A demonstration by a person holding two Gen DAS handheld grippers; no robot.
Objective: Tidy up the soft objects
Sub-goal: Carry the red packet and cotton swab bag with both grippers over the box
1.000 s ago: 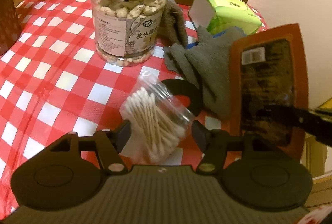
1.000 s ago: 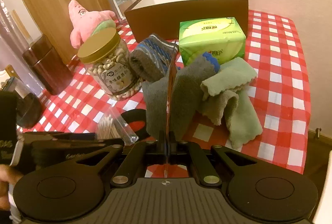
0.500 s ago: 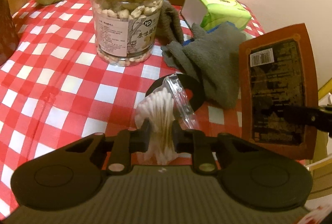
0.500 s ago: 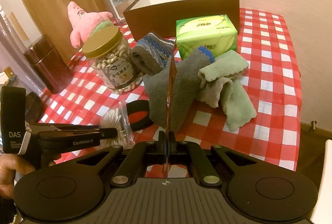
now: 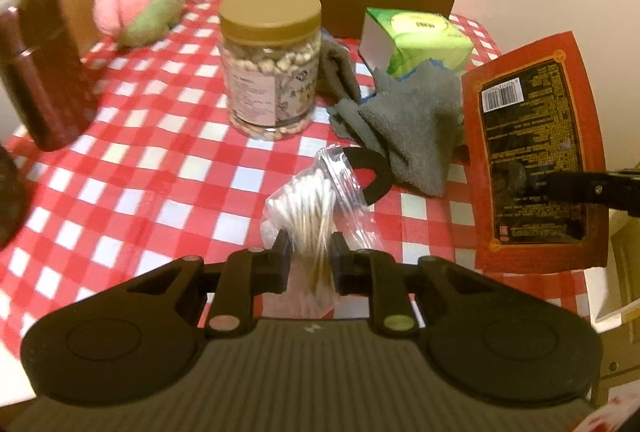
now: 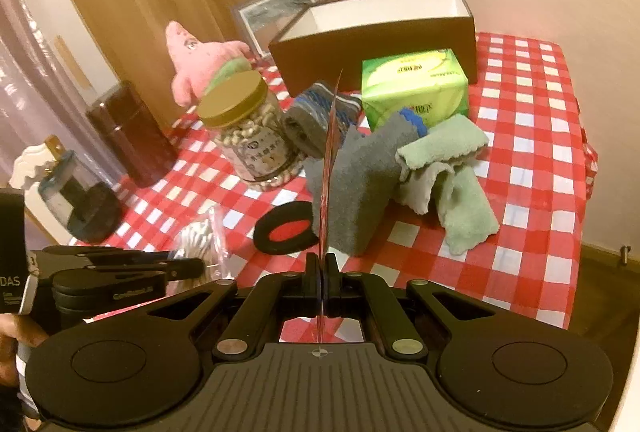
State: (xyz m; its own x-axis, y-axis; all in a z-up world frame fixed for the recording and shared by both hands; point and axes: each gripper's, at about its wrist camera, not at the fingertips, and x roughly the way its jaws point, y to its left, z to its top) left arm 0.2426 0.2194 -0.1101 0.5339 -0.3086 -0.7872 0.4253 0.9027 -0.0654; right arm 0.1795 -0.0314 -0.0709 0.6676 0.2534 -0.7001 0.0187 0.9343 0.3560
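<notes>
My left gripper (image 5: 308, 252) is shut on a clear bag of cotton swabs (image 5: 308, 208), held just above the checked tablecloth; the same bag of swabs (image 6: 200, 236) shows in the right wrist view beside the left gripper's fingers (image 6: 180, 266). My right gripper (image 6: 323, 274) is shut on a flat red packet (image 6: 330, 168), seen edge-on; the left wrist view shows the packet's printed back (image 5: 532, 168). On the table lie a grey towel (image 6: 356, 184), a green towel (image 6: 452, 176), rolled striped socks (image 6: 316, 112), a green tissue pack (image 6: 414, 88) and a pink plush star (image 6: 200, 60).
A brown open box (image 6: 380, 32) stands at the back by the wall. A gold-lidded jar of nuts (image 6: 248, 136), a dark canister (image 6: 132, 136), a black ring (image 6: 286, 228) and a dark glass container (image 6: 76, 196) also sit on the checked table (image 6: 532, 160).
The left gripper closed on the bag of cotton swabs and lifted it off the cloth. Both grippers have drawn up and back, so more of the table shows.
</notes>
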